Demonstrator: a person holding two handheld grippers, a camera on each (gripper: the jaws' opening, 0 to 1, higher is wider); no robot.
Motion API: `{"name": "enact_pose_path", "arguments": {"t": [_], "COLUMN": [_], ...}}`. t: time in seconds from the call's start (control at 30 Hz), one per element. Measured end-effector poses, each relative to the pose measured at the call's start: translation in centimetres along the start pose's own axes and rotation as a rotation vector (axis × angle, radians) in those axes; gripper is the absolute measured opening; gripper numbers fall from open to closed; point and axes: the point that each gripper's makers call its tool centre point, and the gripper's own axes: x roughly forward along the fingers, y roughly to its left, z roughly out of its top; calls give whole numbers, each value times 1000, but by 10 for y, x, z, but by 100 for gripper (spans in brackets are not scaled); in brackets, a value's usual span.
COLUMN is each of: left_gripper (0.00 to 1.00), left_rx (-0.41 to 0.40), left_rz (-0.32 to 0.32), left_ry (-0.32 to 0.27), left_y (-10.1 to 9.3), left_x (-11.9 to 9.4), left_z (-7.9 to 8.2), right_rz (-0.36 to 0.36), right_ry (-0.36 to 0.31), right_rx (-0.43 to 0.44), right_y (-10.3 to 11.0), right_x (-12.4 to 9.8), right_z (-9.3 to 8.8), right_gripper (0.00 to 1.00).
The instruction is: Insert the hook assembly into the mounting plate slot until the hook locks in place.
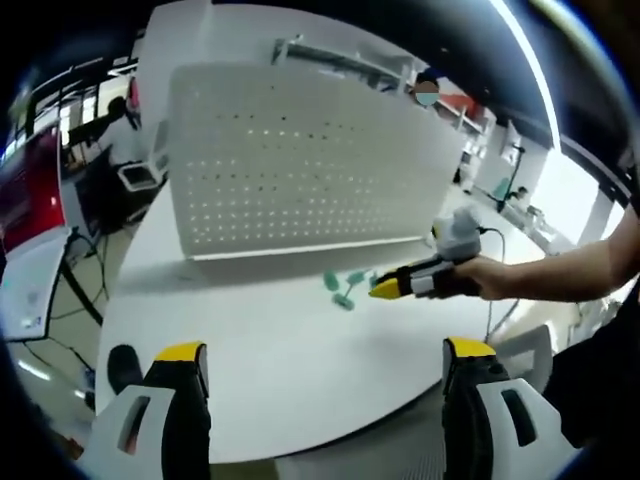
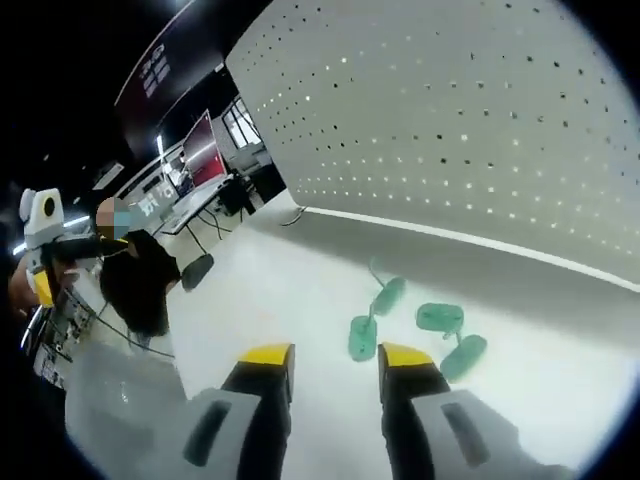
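White table (image 1: 270, 370) with an upright perforated pegboard (image 1: 300, 160) standing at its far side. Four green hooks (image 2: 415, 325) lie loose on the tabletop in front of the board, close together and short of its lower edge; in the left gripper view they appear as a small green cluster (image 1: 345, 288) between the board and the right gripper. Right gripper (image 2: 330, 362): jaws a narrow gap apart, holding nothing, yellow tips just beside the nearest hook. It enters the left gripper view from the right (image 1: 385, 288), held by a hand (image 1: 480, 278), tips near the hooks. Left gripper (image 1: 325, 355): jaws wide apart, empty, well back from the hooks over the near table edge. Surroundings: desks, monitors and a seated person (image 1: 115, 130) at left behind the board; a shelf (image 1: 340, 60) above it.
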Motion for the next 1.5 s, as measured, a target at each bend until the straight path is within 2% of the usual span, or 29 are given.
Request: {"name": "enact_pose_path", "arguments": {"t": [0.13,0.27,0.33,0.7,0.9,1.0,1.1,1.23,1.5], "left_gripper": [98,98,98,97,97,97,97,96,97], "left_rx": [-11,-24,-45,-61,-56,-52,-51,-50,-62], "left_rz": [6,4,2,11,4,0,-2,-10,-15], "left_ry": [1,-1,-2,7,17,14,10,10,-1], "left_y": [3,4,6,11,9,8,7,4,2], "left_x": [1,2,3,4,6,7,8,8,8], "left_z": [-1,-2,-3,-8,-8,-5,-3,-3,1], "right_rz": [-2,-16,-50,-49,-53,-55,-61,-65,-77], "right_ry": [18,36,73,135,148,143,145,139,117], "right_rx": [-5,32,-11,-92,-77,-25,-24,19,16], "right_y": [0,-8,-18,-24,-26,-29,-30,-32,-32], "right_x": [14,28,34,47,48,47,47,45,36], "right_z": [1,1,-2,2,2,2,1,1,7], "right_gripper": [28,27,26,11,2,1,1,1,0]}}
